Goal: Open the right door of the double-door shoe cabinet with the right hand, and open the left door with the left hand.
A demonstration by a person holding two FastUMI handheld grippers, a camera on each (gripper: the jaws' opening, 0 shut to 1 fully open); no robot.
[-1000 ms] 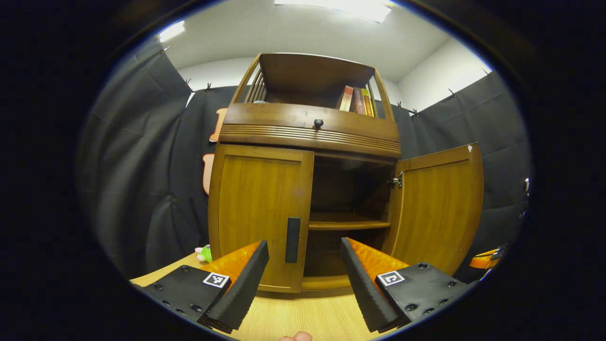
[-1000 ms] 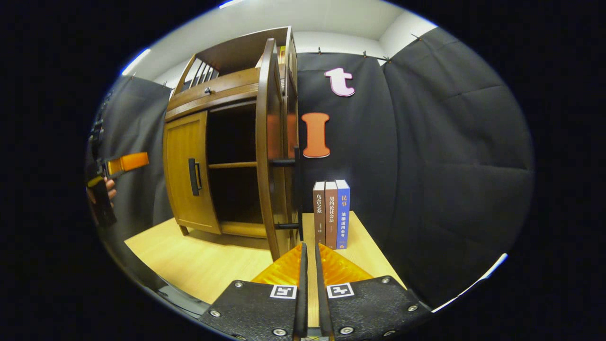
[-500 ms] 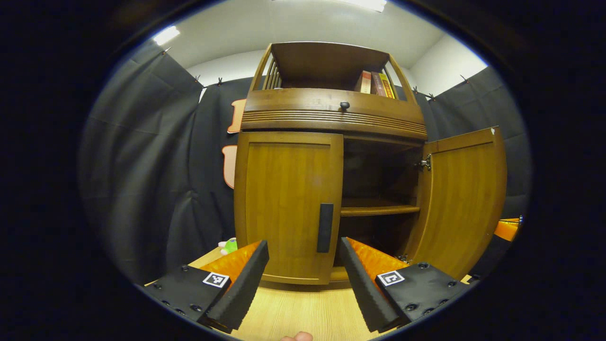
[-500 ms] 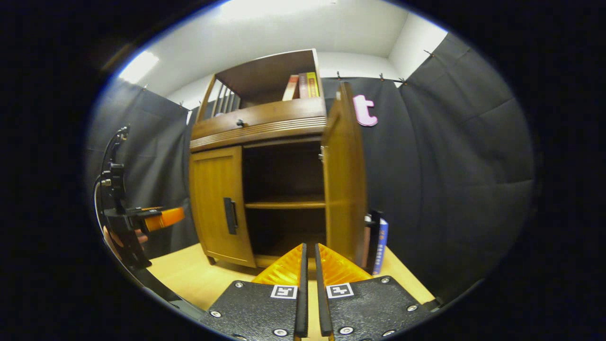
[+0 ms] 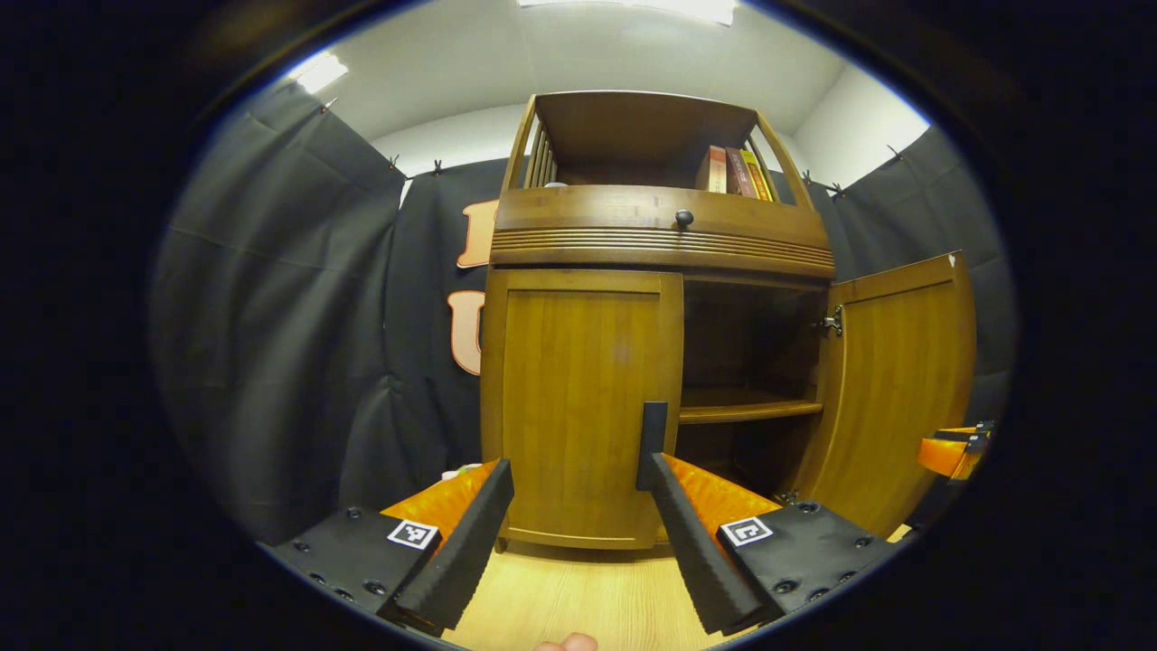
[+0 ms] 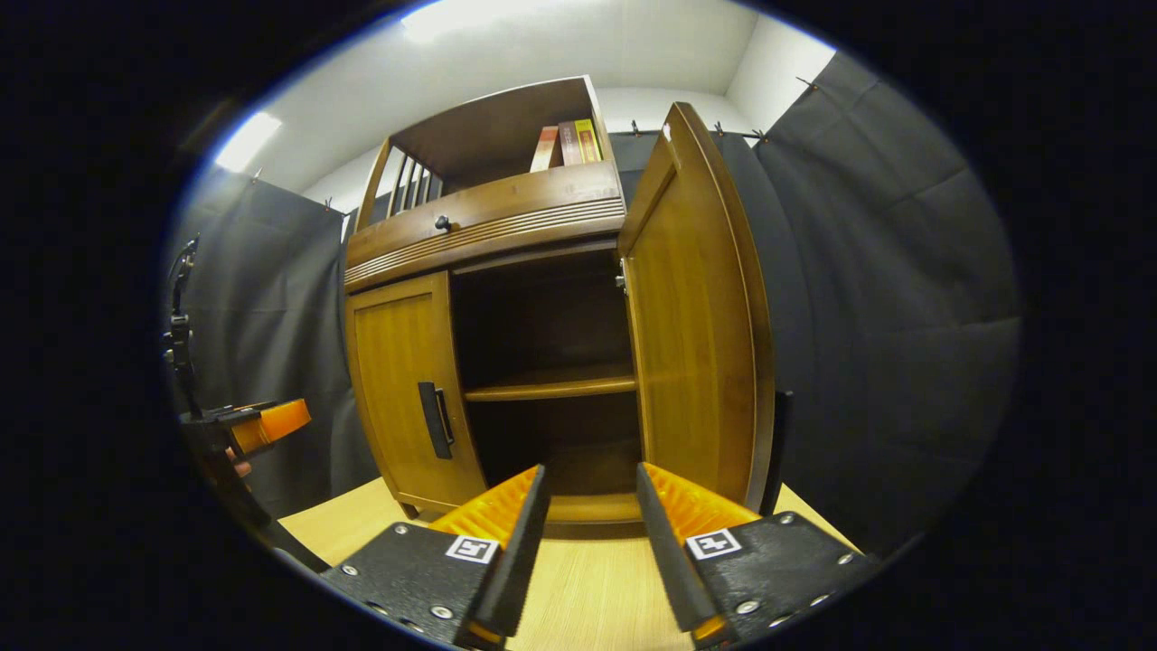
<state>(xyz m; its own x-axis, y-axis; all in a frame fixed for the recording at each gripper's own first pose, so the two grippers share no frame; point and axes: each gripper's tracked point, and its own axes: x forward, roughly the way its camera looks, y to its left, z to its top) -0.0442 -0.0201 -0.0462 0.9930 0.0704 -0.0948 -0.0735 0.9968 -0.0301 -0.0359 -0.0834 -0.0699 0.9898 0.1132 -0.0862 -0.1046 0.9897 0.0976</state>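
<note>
A pale wooden table (image 5: 578,597) is carrying the cabinet (image 5: 578,407), which is standing directly on it. A small green and white thing (image 5: 459,471) is lying on the table just left of the cabinet, too hidden to identify.

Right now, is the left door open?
No: in the left gripper view the left door sits flush in the cabinet frame beside the swung-out right door.

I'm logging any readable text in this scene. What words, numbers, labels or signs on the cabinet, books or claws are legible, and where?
No text can be read.
Three book spines on the brown wooden shoe cabinet's top shelf: print too small and blurred.
Square black-and-white marker tags on the left claw and right claw: coded patterns, not words.
Closed left door, open right door: no labels visible.
</note>
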